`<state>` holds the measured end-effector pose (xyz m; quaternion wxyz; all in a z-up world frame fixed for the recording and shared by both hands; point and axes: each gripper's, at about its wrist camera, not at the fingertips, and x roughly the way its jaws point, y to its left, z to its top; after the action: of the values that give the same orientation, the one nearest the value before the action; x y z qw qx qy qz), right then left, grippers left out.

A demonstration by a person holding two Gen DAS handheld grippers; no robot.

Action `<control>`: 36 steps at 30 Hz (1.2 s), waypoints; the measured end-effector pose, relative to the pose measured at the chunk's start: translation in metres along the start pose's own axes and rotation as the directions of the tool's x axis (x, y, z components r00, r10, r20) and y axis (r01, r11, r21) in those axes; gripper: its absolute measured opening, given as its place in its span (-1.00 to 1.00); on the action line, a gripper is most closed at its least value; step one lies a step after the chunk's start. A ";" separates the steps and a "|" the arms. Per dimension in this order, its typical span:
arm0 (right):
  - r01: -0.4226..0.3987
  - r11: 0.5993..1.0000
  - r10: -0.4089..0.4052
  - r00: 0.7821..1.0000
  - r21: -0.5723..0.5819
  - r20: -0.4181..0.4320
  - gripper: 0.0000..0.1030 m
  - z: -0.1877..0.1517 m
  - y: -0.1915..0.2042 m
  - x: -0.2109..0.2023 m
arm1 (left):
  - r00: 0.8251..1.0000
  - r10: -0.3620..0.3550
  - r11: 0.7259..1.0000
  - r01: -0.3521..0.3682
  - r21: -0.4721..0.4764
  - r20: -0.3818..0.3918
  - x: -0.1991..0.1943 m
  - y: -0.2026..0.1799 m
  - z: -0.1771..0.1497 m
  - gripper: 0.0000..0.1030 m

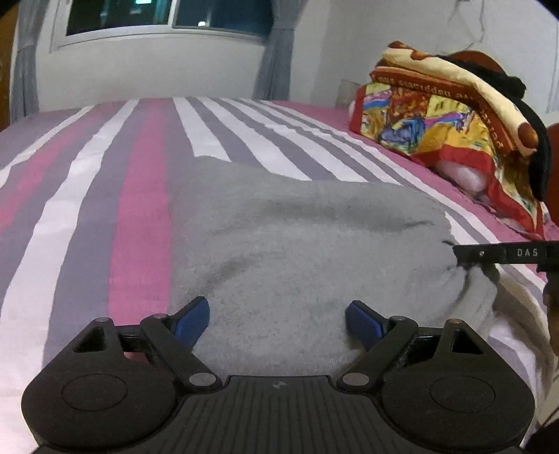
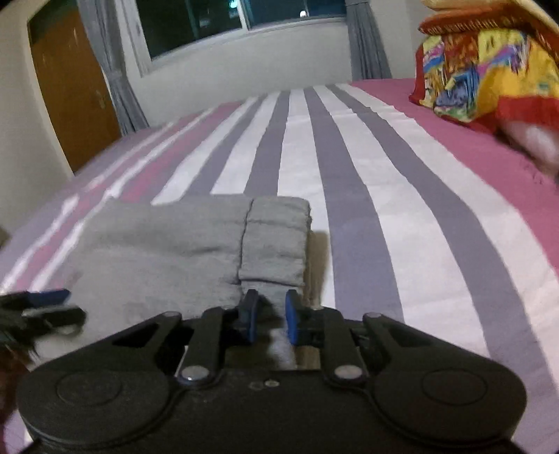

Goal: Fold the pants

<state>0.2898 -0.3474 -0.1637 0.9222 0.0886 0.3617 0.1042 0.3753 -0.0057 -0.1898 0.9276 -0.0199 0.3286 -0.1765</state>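
The grey pants (image 1: 297,244) lie folded in a thick pad on the striped bed sheet (image 1: 139,181). My left gripper (image 1: 277,323) hovers open over their near edge, its blue pads wide apart and not touching the cloth. At the right side of that view my right gripper (image 1: 464,260) reaches in and the cloth bunches at its tip. In the right wrist view the pants (image 2: 167,244) show a folded cuff end (image 2: 276,237). My right gripper (image 2: 271,314) has its blue pads close together with grey cloth between them. The left gripper (image 2: 45,304) appears blurred at the left edge.
A pile of colourful bedding and pillows (image 1: 447,122) (image 2: 489,70) sits at the right side of the bed. Beyond the bed are a wall with a window (image 1: 167,17), grey curtains (image 2: 118,87) and a wooden door (image 2: 70,87).
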 end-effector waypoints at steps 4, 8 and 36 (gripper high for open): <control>-0.034 0.999 0.036 0.997 -0.031 0.071 -0.58 0.024 0.002 -0.015 | 0.994 -0.020 1.000 0.021 -0.013 0.103 -0.022 0.009 0.030 0.55; -0.075 0.992 0.087 0.989 -0.098 0.122 -0.57 0.057 0.021 -0.008 | 0.993 0.004 1.000 -0.007 0.023 0.114 0.003 0.015 0.071 0.55; 0.004 0.982 -0.007 1.000 -0.190 -0.019 -0.44 0.057 0.038 0.023 | 0.995 0.072 0.996 -0.075 -0.039 -0.073 0.028 0.028 0.065 0.70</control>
<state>0.3410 -0.3100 -0.1284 0.9231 -0.0017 0.3594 0.1366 0.4441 0.0058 -0.1599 0.9204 -0.0206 0.3659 -0.1361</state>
